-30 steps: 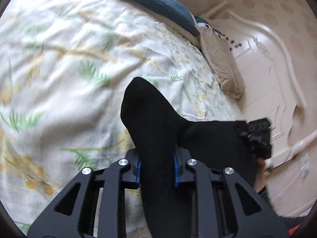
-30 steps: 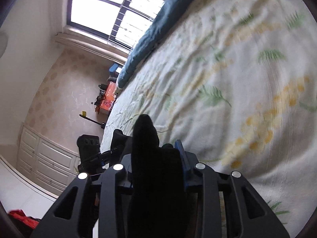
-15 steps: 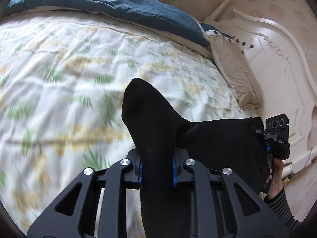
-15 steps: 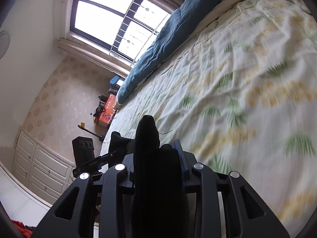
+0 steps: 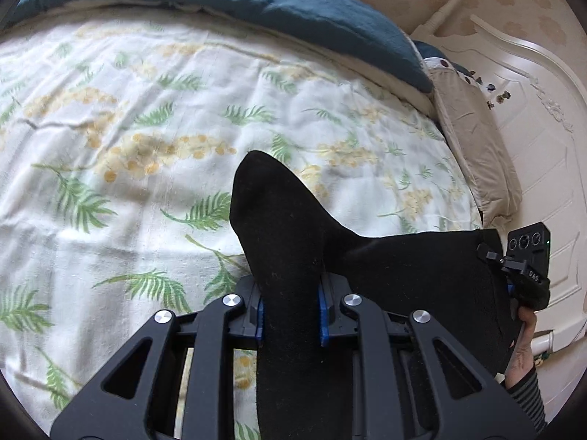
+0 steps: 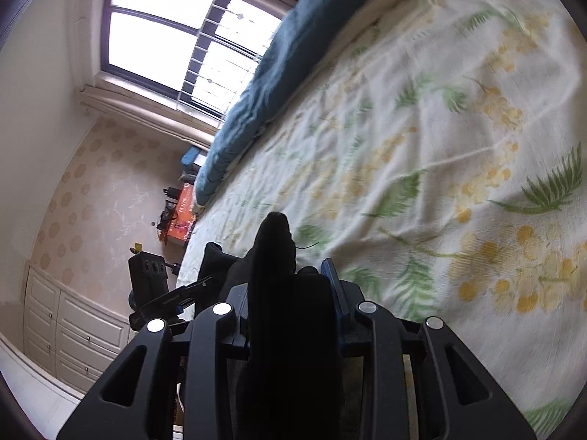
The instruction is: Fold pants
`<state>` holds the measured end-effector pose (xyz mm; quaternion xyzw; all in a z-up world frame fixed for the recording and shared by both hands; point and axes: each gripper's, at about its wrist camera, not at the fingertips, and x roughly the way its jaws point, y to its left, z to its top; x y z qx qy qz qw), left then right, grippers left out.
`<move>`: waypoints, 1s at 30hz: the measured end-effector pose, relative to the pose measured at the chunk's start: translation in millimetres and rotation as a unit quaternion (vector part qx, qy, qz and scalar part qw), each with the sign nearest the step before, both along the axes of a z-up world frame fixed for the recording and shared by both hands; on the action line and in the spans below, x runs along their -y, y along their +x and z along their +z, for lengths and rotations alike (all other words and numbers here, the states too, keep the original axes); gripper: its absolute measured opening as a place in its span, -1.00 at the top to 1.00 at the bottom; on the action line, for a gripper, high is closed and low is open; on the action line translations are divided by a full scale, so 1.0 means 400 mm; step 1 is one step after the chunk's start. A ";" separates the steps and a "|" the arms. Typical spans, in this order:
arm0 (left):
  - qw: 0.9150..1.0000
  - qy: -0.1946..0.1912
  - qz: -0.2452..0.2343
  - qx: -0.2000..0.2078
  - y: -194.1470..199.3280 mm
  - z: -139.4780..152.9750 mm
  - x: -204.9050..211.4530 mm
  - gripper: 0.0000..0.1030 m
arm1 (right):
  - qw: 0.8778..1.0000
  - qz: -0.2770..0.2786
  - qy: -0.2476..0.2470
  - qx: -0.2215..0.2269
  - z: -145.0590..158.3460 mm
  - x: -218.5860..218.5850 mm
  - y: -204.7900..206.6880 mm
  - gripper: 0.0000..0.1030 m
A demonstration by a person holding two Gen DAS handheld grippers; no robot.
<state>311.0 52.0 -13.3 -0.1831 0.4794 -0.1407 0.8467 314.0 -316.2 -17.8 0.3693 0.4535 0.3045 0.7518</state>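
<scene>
The black pants (image 5: 403,278) hang stretched between my two grippers above the bed. My left gripper (image 5: 290,311) is shut on one corner of the pants, and a black flap sticks up past its blue pads. My right gripper (image 6: 293,293) is shut on the other corner of the pants (image 6: 275,256). In the left wrist view the right gripper (image 5: 524,275) shows at the far right, at the end of the taut black cloth. In the right wrist view the left gripper (image 6: 165,293) shows at lower left.
The bed has a white sheet with green ferns and yellow flowers (image 5: 165,139). A dark blue duvet (image 5: 256,3) lies along its far side, a beige pillow (image 5: 477,139) by the white headboard (image 5: 543,117). A window (image 6: 176,44) and white cabinets (image 6: 66,330) stand beyond.
Both grippers, still holding the pants, have tilted up and pulled back from the sheet. More of the duvet and the far side of the bed shows now.
</scene>
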 end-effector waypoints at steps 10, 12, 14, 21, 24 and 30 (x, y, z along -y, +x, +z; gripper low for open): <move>1.000 -0.022 0.000 -0.001 0.003 -0.031 -0.018 0.59 | 1.000 -0.005 0.021 -0.023 -0.057 0.029 -0.009 0.41; 1.000 -0.026 0.000 -0.001 0.005 -0.034 -0.019 0.59 | 0.999 -0.004 0.022 -0.023 -0.058 0.031 -0.010 0.41; 0.999 -0.032 0.002 -0.001 0.004 -0.036 -0.023 0.58 | 0.999 -0.005 0.023 -0.023 -0.061 0.034 -0.012 0.40; 0.999 -0.038 -0.001 0.000 0.004 -0.040 -0.027 0.57 | 0.999 -0.004 0.026 -0.023 -0.064 0.044 -0.013 0.40; 0.999 -0.041 -0.002 0.001 0.003 -0.041 -0.029 0.57 | 0.999 -0.004 0.027 -0.022 -0.064 0.048 -0.014 0.40; 0.999 -0.048 0.000 0.001 -0.001 -0.045 -0.032 0.55 | 0.999 -0.004 0.029 -0.022 -0.061 0.051 -0.019 0.40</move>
